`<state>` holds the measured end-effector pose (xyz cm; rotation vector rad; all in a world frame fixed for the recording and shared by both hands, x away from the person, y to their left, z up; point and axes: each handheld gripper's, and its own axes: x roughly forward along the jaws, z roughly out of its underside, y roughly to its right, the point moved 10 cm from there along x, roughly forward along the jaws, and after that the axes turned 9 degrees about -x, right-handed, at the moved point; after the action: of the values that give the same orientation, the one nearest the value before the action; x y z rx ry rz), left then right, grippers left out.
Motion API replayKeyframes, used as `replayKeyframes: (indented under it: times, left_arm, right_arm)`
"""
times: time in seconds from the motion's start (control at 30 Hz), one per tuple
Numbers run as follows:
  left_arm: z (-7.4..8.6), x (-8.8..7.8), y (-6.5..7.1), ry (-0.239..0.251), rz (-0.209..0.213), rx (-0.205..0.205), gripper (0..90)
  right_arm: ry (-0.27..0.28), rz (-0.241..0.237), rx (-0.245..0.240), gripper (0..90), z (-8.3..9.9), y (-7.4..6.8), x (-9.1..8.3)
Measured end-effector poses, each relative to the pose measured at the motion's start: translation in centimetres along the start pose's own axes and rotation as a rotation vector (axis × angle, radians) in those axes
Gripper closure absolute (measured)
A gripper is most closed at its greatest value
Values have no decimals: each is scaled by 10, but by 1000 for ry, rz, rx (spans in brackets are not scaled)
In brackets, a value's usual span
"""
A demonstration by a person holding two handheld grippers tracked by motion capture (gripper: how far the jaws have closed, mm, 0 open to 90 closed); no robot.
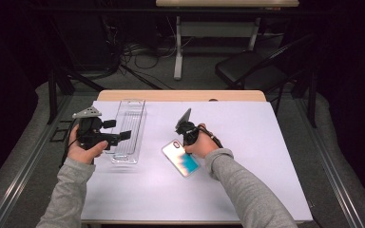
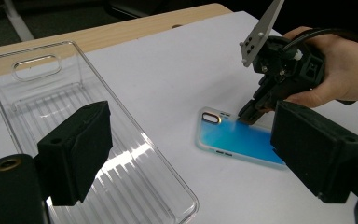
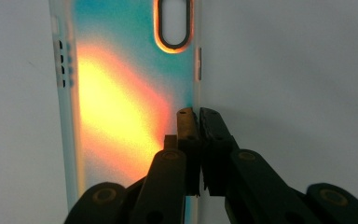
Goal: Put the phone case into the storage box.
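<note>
A phone case (image 1: 181, 158) with a blue-to-clear back lies flat on the white table, camera cut-out toward the far side; in the right gripper view the phone case (image 3: 121, 93) glows orange and teal. My right gripper (image 1: 185, 141) points down at its right long edge, and the right gripper (image 3: 197, 114) has its jaws shut on that thin side wall. The left gripper view shows the phone case (image 2: 235, 142) with the right gripper (image 2: 248, 116) tipped onto it. My left gripper (image 1: 119, 130) hovers open over the near part of a clear plastic tray (image 1: 135, 107); the left gripper (image 2: 191, 116) holds nothing.
The clear ribbed tray (image 2: 37, 93) has a handle slot at its far end and reaches toward the table's wooden back edge (image 1: 180, 95). A black chair (image 1: 252, 66) and a desk leg (image 1: 178, 47) with cables stand on the floor beyond.
</note>
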<state>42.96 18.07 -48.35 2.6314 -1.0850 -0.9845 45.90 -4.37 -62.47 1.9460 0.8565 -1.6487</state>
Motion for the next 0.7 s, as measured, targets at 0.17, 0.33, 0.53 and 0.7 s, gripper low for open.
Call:
replayKeyframes:
  times: [0.17,0.33,0.53,0.7]
  left_arm:
    - [0,-1,0,1,1,-1,132]
    - [0,0,0,0,0,0,132]
    - [0,0,0,0,-1,-1,132]
    - [0,0,-1,-3,-1,4,133]
  right_arm:
    - [-16,3,-21,877,1,1,-1]
    - [-7,1,-16,878,1,1,-1]
    - [-20,0,-17,878,2,1,-2]
    - [7,-3,-4,878,0,0,0]
